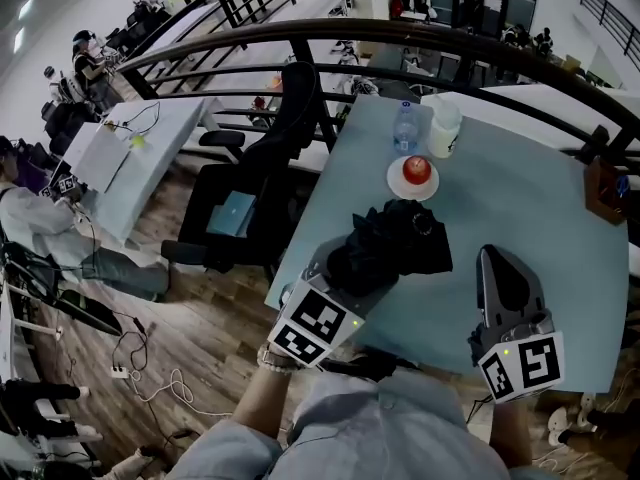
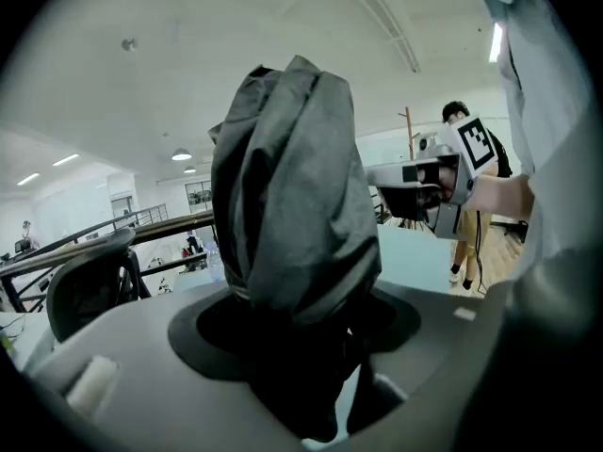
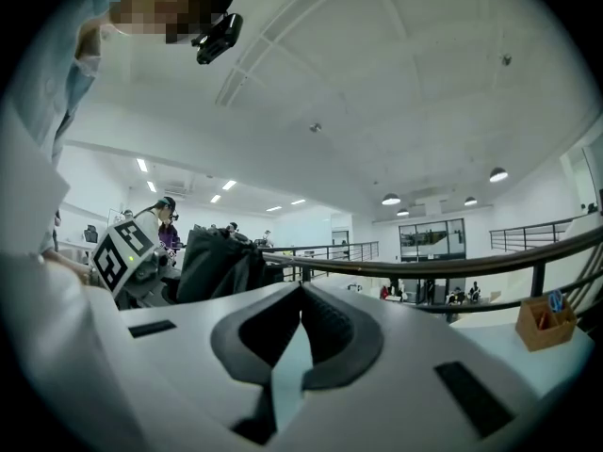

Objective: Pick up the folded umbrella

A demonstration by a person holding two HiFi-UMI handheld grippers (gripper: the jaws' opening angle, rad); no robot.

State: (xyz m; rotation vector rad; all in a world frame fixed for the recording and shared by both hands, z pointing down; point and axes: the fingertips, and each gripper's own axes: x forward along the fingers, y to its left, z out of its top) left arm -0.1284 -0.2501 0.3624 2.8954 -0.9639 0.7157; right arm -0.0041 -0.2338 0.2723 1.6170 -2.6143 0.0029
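Folded umbrella — between left gripper's jaws

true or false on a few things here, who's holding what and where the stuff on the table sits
1. The left gripper is shut on the folded umbrella. True.
2. The right gripper holds the apple. False: its jaws are together on nothing, and the apple sits on the white plate.
3. The water bottle stands beside the white cup. True.
4. The wooden pen holder is at the left edge of the table. False: it is at the right edge.
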